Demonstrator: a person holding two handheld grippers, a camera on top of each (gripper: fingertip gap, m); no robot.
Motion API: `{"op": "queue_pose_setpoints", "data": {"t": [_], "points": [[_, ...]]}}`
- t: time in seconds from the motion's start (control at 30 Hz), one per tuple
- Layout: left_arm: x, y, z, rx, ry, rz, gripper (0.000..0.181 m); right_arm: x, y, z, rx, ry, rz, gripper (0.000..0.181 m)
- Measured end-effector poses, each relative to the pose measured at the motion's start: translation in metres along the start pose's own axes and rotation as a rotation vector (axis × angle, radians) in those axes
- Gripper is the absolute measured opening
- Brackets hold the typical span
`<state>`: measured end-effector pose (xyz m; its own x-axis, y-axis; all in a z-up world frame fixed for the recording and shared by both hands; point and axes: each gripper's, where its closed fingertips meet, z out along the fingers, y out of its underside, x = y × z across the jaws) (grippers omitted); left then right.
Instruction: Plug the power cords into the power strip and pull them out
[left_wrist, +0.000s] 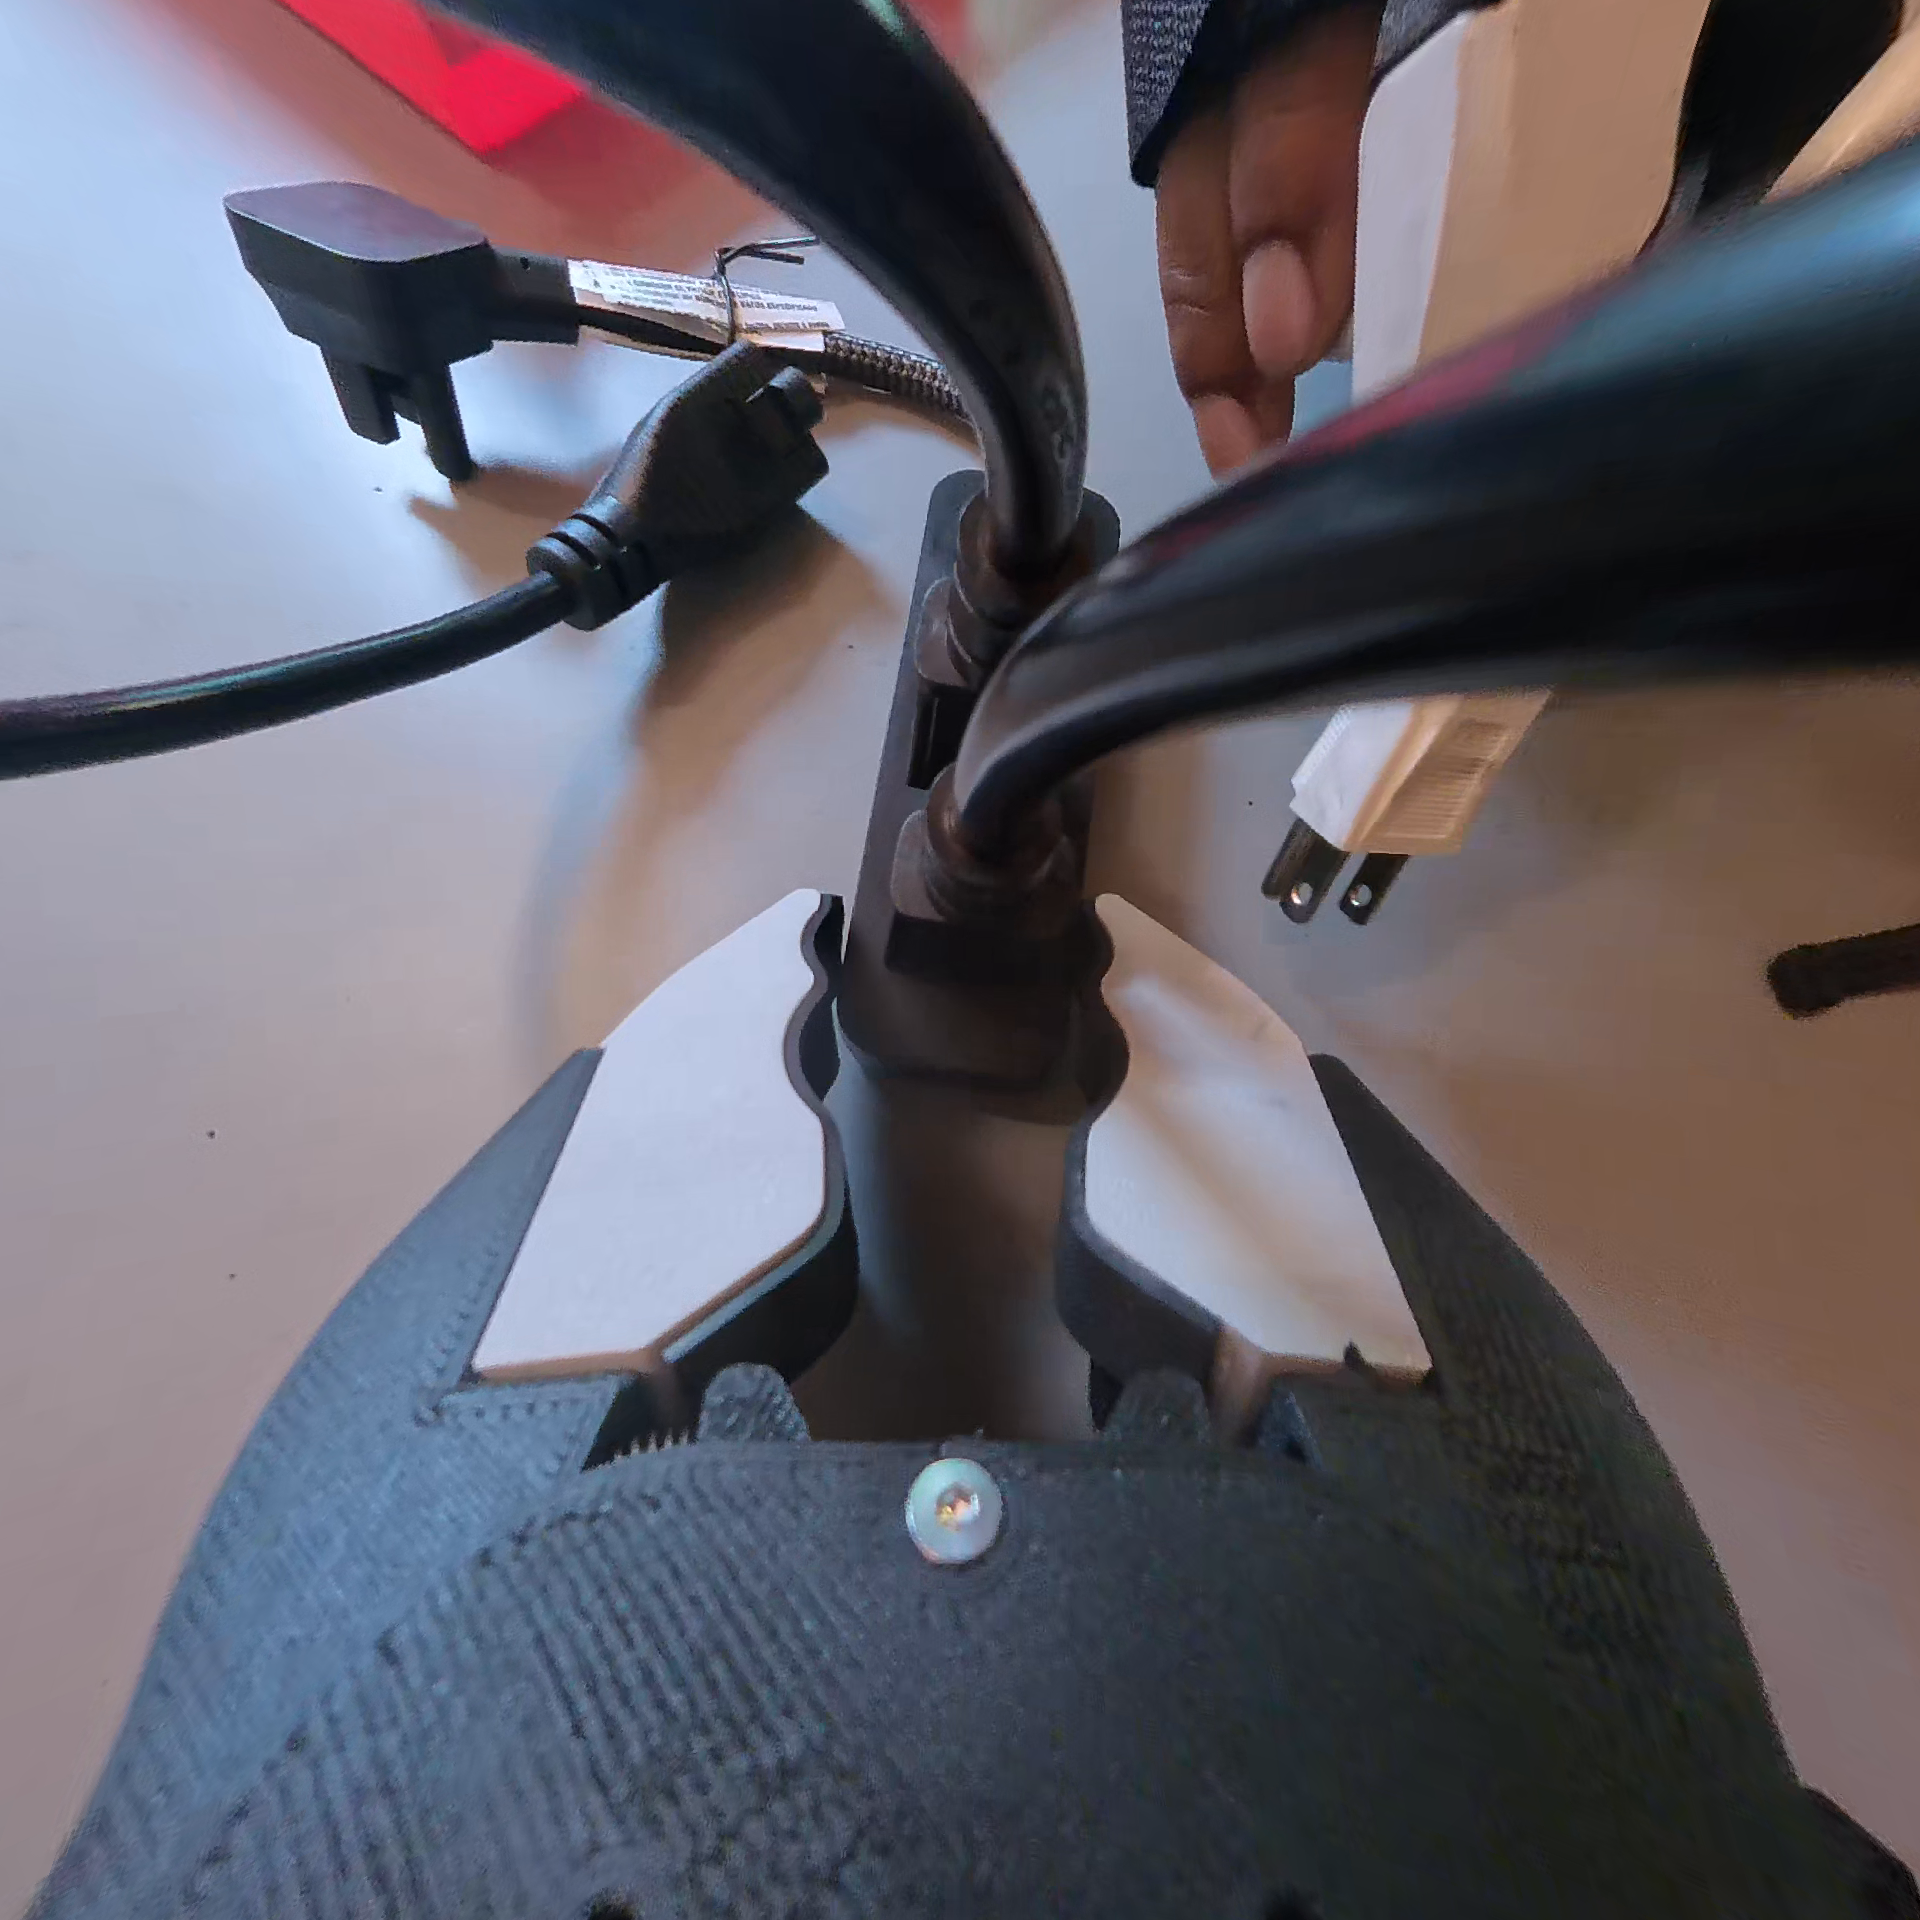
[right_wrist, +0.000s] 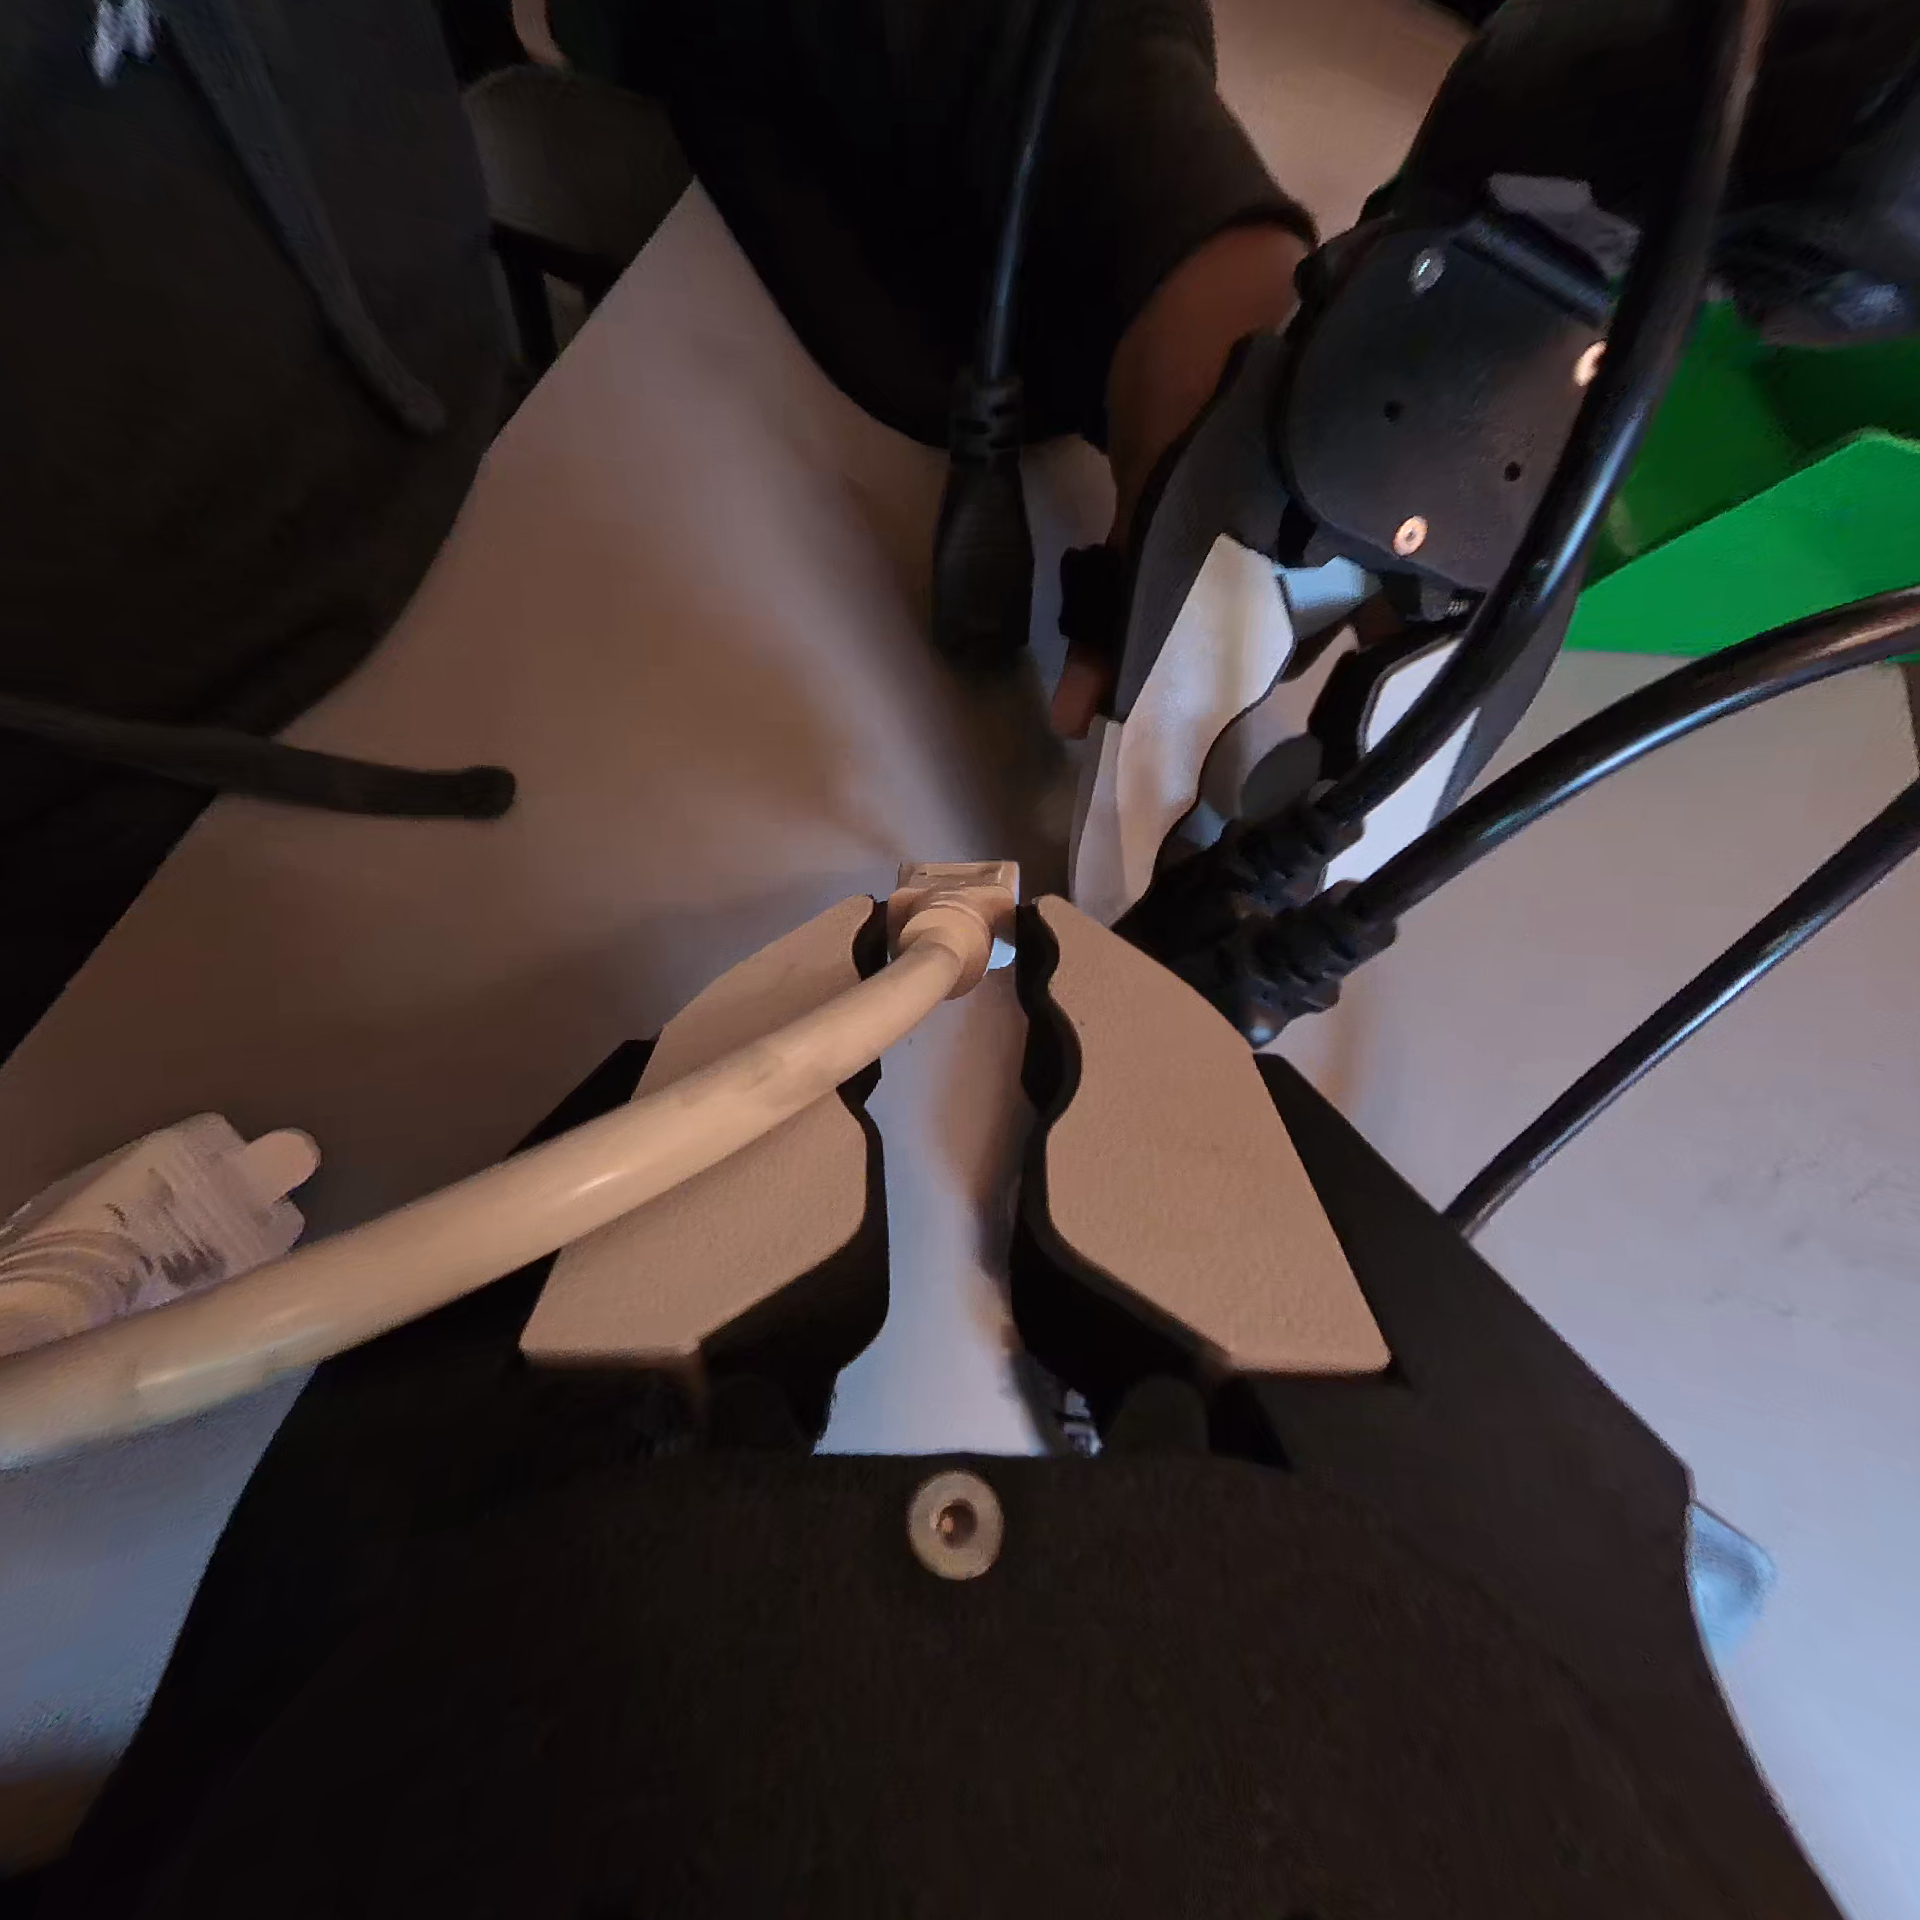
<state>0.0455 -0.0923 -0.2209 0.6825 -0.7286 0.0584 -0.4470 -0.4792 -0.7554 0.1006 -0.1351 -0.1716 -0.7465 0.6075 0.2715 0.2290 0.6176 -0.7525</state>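
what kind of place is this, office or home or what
Probably an office or lab worktable, though little of the room shows. A plain pale table carries a black power strip gripped by the left gripper, loose plugs and cords, and a bright green bin; the right gripper holds a beige plug.

Unreadable small print on the cord tag (left_wrist: 707, 301) and white plug (left_wrist: 1455, 774).

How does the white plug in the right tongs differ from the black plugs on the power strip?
The white plug is pale, flat and unplugged, held above the table; the black plugs are dark, round-collared and seated in the power strip. Its cord is cream, theirs black. Both sit between tongs: right tongs, left tongs.
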Motion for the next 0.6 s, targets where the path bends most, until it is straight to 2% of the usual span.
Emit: {"op": "queue_pose_setpoints", "data": {"t": [0.1, 0.17, 0.27, 0.33, 0.4, 0.47, 0.53, 0.6], "points": [[-0.001, 0.001, -0.002, 0.010, 0.001, -0.014, 0.044, 0.005, -0.024, -0.006, 0.127, -0.005, 0.019, 0.024], [-0.001, 0.001, -0.012, 0.008, 0.026, -0.014, 0.052, 0.013, -0.045, -0.014, 0.212, 0.016, 0.024, 0.024], [-0.012, 0.006, -0.053, -0.022, 0.036, -0.029, 0.053, 0.028, -0.071, -0.029, 0.304, 0.058, 0.029, 0.024], [-0.041, 0.007, -0.092, 0.015, -0.113, -0.011, 0.050, 0.039, -0.082, -0.037, 0.328, 0.094, 0.018, 0.024], [-0.047, -0.016, -0.133, 0.184, -0.156, -0.024, 0.048, 0.052, -0.089, -0.040, 0.317, 0.130, 0.008, 0.024], [-0.029, -0.052, -0.169, 0.368, -0.136, 0.018, 0.042, 0.064, -0.096, -0.040, 0.306, 0.160, 0.000, 0.024], [-0.005, -0.080, -0.189, 0.432, -0.119, 0.114, 0.044, 0.076, -0.106, -0.040, 0.310, 0.167, 0.007, 0.024], [0.018, -0.100, -0.192, 0.430, -0.075, 0.182, 0.047, 0.088, -0.114, -0.037, 0.291, 0.165, 0.031, 0.024]]}}
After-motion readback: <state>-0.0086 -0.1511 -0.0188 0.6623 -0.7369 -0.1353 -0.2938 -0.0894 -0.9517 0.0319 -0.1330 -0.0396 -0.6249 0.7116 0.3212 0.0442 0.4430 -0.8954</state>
